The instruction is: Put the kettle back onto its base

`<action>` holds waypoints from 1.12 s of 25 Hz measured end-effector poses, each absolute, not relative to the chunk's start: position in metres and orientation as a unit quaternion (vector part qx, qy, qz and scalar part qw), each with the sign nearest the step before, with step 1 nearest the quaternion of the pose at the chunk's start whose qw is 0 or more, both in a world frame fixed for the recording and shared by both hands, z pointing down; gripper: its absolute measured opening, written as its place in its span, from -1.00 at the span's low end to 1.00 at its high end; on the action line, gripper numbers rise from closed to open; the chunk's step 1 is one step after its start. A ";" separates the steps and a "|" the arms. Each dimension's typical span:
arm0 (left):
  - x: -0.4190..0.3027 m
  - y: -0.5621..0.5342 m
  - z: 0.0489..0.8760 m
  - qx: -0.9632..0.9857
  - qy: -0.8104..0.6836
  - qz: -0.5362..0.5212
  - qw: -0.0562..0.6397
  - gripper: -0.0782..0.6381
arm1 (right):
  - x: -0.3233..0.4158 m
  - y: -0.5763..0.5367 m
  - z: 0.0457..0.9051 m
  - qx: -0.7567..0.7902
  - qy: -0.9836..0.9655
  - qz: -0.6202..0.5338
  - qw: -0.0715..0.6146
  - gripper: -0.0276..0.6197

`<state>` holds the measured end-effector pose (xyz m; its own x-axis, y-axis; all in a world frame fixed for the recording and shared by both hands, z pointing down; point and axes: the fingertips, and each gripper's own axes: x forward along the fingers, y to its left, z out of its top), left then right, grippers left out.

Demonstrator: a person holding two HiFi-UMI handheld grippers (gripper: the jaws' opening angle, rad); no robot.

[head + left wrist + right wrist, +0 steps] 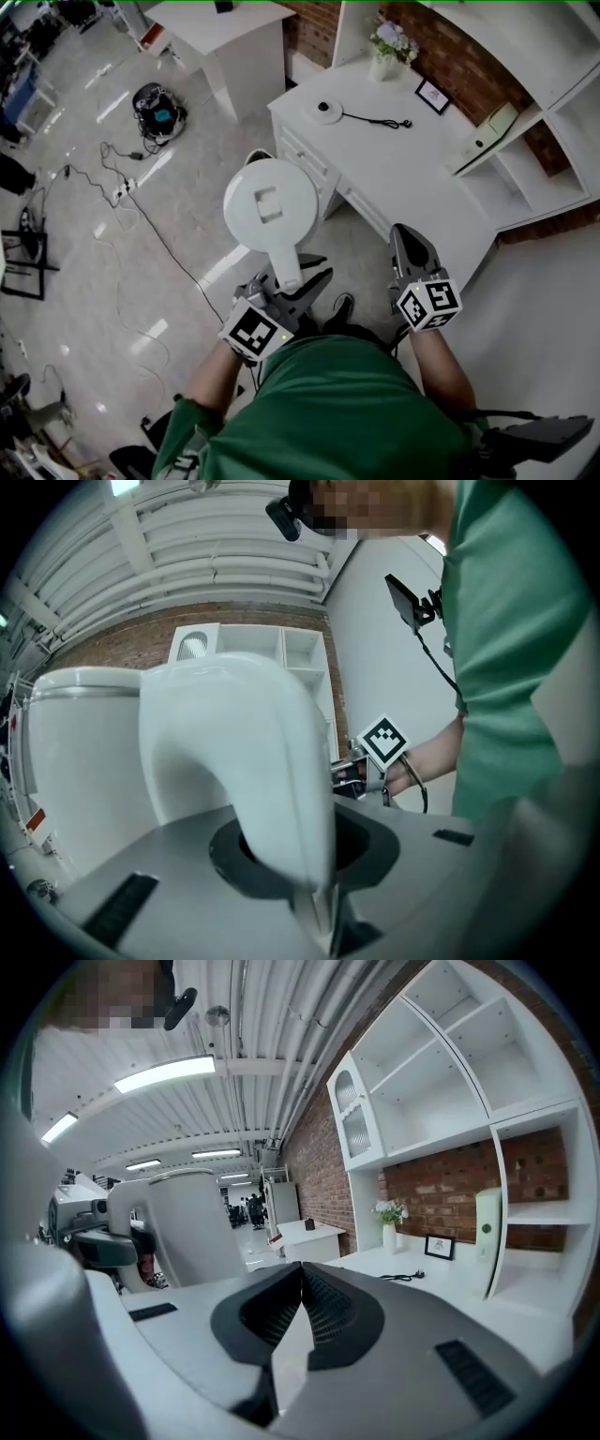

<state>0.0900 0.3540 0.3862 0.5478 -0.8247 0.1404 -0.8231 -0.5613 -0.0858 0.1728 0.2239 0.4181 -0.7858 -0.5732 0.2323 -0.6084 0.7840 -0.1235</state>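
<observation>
Ahead, I face the near edge of white desk (412, 183); left gripper (291, 279) clamps white plastic kettle (270, 204) by its handle, right gripper (410, 246) closed, empty; round white base (324, 111) mid-desk, black cord (375, 120) beside.

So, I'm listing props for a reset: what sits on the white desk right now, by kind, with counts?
Kettle base with cord: 1
Vase of flowers: 1
Picture frame: 1
Pale upright box: 1
Total: 4
Kettle: 0 on the desk; the left hand-held gripper holds it.
</observation>
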 end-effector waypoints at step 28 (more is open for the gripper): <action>0.057 0.231 0.375 -0.853 0.514 -0.087 -0.014 -0.57 | 0.132 0.097 0.420 0.272 -0.952 0.122 0.062 -0.85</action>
